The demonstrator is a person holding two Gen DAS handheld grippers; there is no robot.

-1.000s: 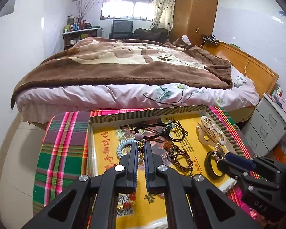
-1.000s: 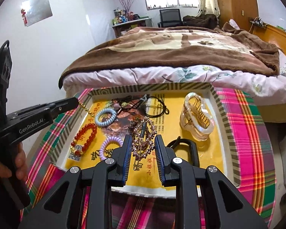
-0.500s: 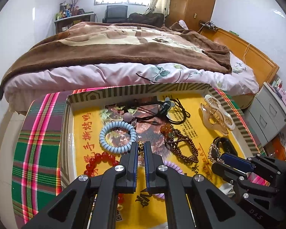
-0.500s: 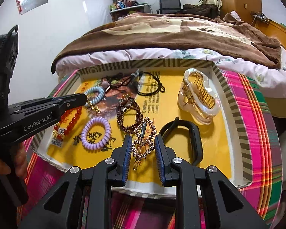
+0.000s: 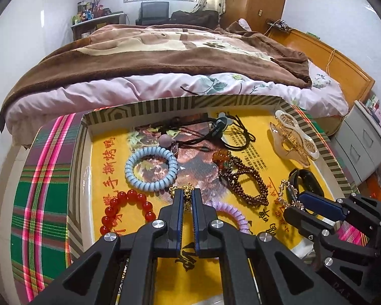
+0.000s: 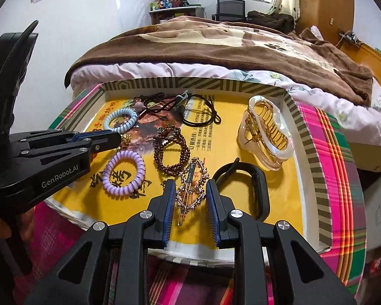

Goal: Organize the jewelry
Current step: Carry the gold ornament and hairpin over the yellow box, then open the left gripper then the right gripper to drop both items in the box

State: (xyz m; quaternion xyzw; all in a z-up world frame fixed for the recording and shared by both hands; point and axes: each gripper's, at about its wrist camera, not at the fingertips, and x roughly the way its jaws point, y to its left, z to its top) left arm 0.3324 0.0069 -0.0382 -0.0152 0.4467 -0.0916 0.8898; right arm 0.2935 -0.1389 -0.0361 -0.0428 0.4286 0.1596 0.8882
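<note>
On the plaid cloth (image 6: pixel 332 157), the tray (image 6: pixel 308 137) is crowded; left gripper (image 5: pixel 186 198) pinches a gold chain (image 5: pixel 188 188), right gripper (image 6: pixel 190 190) clasps the hairpin (image 6: pixel 191 185), lengthwise toward upper frame

Left gripper (image 5: pixel 187 196) clamped on small gold chain trinket (image 5: pixel 185 190), low over shallow yellow-bottomed tray with striped rim (image 5: pixel 190 103). Light-blue spiral hair tie (image 5: pixel 151 167) just beyond; red bead bracelet (image 5: pixel 125 209) left. Right gripper (image 5: pixel 296 204) grips gold rhinestone hair clip (image 5: pixel 283 193).
</note>
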